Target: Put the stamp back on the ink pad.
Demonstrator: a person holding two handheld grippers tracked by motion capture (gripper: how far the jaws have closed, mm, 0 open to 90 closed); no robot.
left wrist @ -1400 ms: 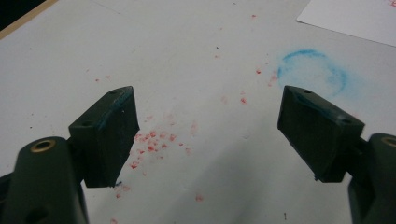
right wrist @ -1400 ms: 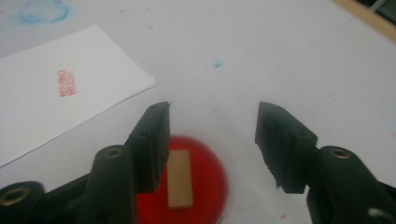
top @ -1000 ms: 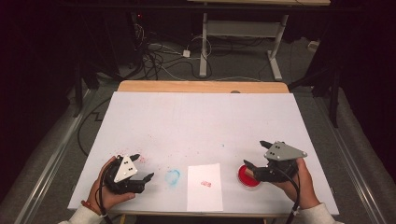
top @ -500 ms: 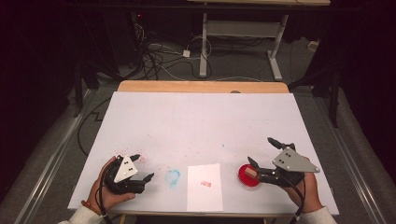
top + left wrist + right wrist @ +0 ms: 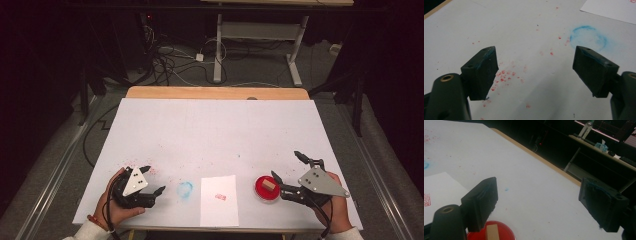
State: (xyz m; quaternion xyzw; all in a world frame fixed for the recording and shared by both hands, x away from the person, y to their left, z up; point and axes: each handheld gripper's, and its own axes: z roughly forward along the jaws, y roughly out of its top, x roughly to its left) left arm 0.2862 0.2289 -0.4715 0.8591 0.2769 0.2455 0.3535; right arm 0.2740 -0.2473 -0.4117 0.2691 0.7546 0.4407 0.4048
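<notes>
Left tongs (image 5: 151, 181) near bench (image 5: 215, 130) front-left corner, jaws spread wide, nothing between. Just right of them, blue ring smudge (image 5: 185, 189), then white paper sheet (image 5: 219, 200) with red stamp mark (image 5: 220, 197) at front edge. Red ink pad (image 5: 266, 189), small wooden block (image 5: 269, 185) on it. Right tongs (image 5: 286, 165) front-right, released, one jaw by pad.

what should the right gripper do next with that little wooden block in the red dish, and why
Probably ease the right gripper down and toward the wooden block and close on it. Its jaws stand wide open and hold nothing, just beside the red dish, and the block stands free in the dish's middle. The paper nearby already bears a red stamp mark.
</notes>
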